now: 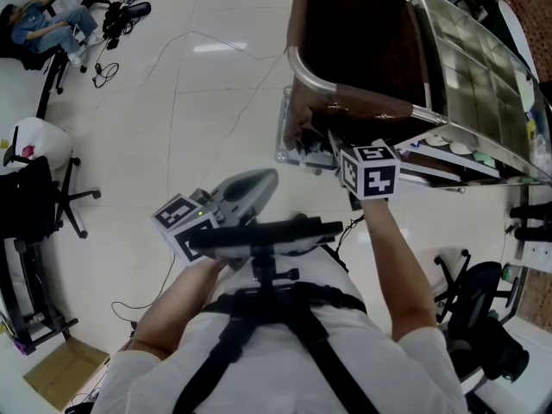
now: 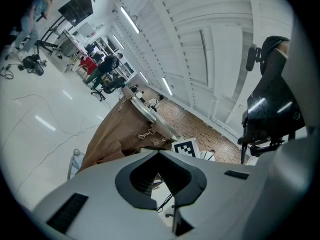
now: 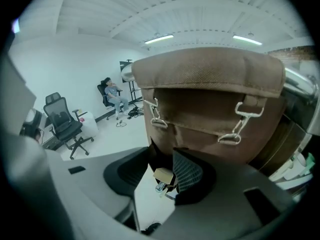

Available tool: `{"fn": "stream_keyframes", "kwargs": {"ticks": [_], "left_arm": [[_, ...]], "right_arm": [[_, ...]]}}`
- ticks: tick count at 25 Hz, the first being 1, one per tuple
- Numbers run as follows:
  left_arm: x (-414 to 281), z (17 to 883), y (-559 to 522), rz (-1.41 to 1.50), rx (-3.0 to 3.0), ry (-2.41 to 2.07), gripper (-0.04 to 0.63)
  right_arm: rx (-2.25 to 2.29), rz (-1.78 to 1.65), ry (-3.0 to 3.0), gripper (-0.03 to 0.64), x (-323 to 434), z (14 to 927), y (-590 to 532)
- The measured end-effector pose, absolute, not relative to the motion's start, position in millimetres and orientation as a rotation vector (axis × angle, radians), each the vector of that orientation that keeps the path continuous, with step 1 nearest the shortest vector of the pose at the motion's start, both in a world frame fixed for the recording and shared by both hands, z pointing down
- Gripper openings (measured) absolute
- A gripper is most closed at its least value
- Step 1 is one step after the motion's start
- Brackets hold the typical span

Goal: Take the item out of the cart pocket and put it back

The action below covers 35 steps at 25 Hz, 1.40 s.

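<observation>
Now: right gripper (image 3: pixel 162 159) open, box (image 3: pixel 163 175) between jaws, ungripped, at pocket (image 3: pixel 200 124) lower edge; left gripper (image 2: pixel 159 153) closed, empty, well back.

you're in an open lab-style test space, half office: glossy white tiled floor (image 1: pixel 172 128) with loose cables (image 1: pixel 216 46) trailing across it, wheeled office chairs (image 1: pixel 39 201), a monitor on a stand (image 2: pixel 75 6), strip lights (image 3: pixel 159 38) overhead, and a service cart (image 1: pixel 483 102) parked right ahead.

Right gripper (image 1: pixel 323 152) at brown cart pocket (image 1: pixel 358 102) mouth, maybe touching; left gripper (image 1: pixel 257 185) well apart.
</observation>
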<state>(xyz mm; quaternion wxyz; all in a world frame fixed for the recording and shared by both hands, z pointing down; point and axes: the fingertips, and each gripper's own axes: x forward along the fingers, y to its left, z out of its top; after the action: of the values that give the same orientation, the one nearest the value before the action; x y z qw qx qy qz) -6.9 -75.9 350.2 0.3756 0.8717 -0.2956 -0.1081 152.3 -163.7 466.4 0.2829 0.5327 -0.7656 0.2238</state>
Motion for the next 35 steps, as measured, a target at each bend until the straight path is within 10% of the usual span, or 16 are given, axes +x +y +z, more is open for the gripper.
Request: {"fn": "stream_keyframes", "kwargs": {"ticks": [35], "left_arm": [[-1.1, 346.9, -75.6, -0.281, 2.243, -0.715, -0.005]], "right_arm": [[1.443, 0.468, -2.252, -0.002, 128.0, 393.5, -117.1]]}}
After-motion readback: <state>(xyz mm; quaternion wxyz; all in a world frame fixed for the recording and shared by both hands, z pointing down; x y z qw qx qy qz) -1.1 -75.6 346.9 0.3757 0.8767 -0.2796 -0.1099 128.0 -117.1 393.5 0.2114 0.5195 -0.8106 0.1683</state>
